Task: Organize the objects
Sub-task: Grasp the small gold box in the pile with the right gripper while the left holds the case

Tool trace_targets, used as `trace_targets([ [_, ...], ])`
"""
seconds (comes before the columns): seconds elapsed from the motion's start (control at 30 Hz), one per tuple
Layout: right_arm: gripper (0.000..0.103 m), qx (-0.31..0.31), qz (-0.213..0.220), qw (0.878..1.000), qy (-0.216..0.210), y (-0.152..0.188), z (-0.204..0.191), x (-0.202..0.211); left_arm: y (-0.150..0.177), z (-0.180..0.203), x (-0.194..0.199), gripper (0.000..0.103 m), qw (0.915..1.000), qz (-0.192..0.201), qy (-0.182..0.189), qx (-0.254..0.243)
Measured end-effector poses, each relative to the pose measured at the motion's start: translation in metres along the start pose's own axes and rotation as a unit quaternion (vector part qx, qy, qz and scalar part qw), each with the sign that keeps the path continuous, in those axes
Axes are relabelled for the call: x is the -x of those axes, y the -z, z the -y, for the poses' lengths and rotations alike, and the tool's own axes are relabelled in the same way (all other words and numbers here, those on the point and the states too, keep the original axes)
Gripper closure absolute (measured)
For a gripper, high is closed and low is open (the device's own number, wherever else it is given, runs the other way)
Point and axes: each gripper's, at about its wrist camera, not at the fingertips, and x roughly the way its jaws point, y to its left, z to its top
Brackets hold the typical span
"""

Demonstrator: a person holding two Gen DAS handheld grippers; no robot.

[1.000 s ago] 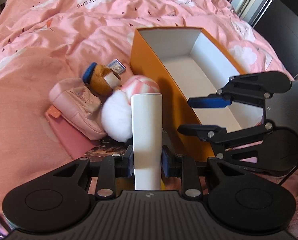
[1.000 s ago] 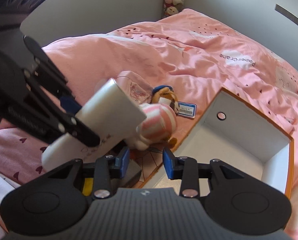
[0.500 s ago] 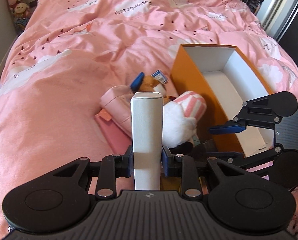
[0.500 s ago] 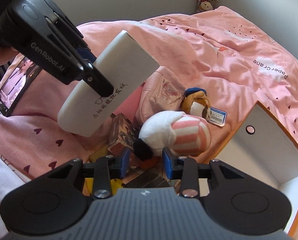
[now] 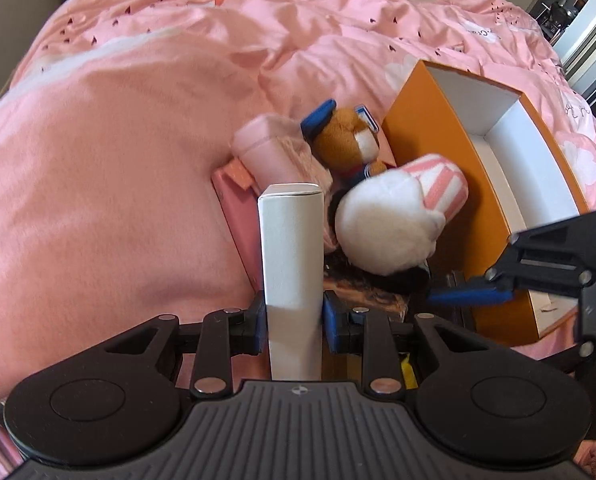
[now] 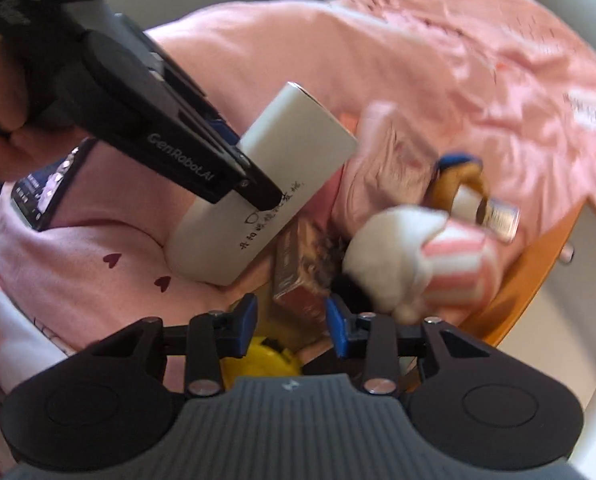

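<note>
A pink duvet (image 5: 137,128) covers the bed and carries every item in the scene. An open orange box (image 5: 430,152) with a white interior lies at its right side and, as far as its interior shows, holds nothing yet. Just beside the box's near wall sits a loose pile: a white and pink-striped plush (image 5: 398,220), a brown plush with a blue cap (image 5: 346,140), a pink pouch (image 5: 273,152), a brown patterned carton (image 6: 298,276) and a yellow item (image 6: 265,356) partly hidden beneath the tool. The left gripper (image 5: 293,316) is clamped on a tall white box (image 5: 291,248), held above the pile. The right gripper (image 6: 291,318) is partly open and holds nothing; it points down at the brown carton. The step in hand appears to be collection of loose items for the orange box. The next move likely calls for lowering the right fingers astride the carton, then transferring both loads into the box.
</note>
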Motion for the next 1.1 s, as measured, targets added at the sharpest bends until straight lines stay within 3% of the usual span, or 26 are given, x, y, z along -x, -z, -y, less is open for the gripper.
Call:
trace_targets([
  [0.07,0.064,-0.059,-0.011,0.998,0.000,0.004,0.000,-0.007,0.008,0.000,-0.002,0.072,0.9999,0.011,0.000,0.009],
  [0.2,0.063,-0.183,-0.017,0.983,-0.021,0.010,0.005,-0.020,0.018,-0.008,0.005,0.072,0.9981,0.042,0.001,0.044],
  [0.27,0.044,-0.231,-0.021,0.973,0.002,0.011,0.006,-0.028,0.021,-0.014,0.009,0.072,0.9967,0.052,0.004,0.062],
  [0.37,0.029,-0.286,-0.016,0.958,0.016,0.014,0.006,-0.037,0.026,-0.021,0.013,0.072,0.9948,0.063,0.008,0.080],
  [0.47,0.022,-0.323,-0.015,0.946,0.030,0.017,0.004,-0.047,0.028,-0.025,0.012,0.072,0.9929,0.069,0.014,0.096],
  [0.6,0.022,-0.348,-0.016,0.936,0.041,0.019,0.005,-0.058,0.029,-0.027,0.012,0.072,0.9918,0.074,0.018,0.103],
  [0.8,0.020,-0.354,-0.003,0.934,0.050,0.017,0.002,-0.062,0.030,-0.027,0.011,0.072,0.9914,0.077,0.019,0.104],
  [0.83,0.022,-0.351,-0.003,0.935,0.051,0.016,0.001,-0.063,0.030,-0.027,0.011,0.072,0.9914,0.077,0.018,0.105],
  [0.93,0.038,-0.343,-0.002,0.938,0.060,0.015,-0.004,-0.063,0.030,-0.027,0.011,0.072,0.9915,0.077,0.017,0.103],
  [1.1,0.039,-0.345,0.014,0.937,0.048,0.019,-0.007,-0.055,0.032,-0.026,0.011,0.072,0.9910,0.081,0.010,0.107],
])
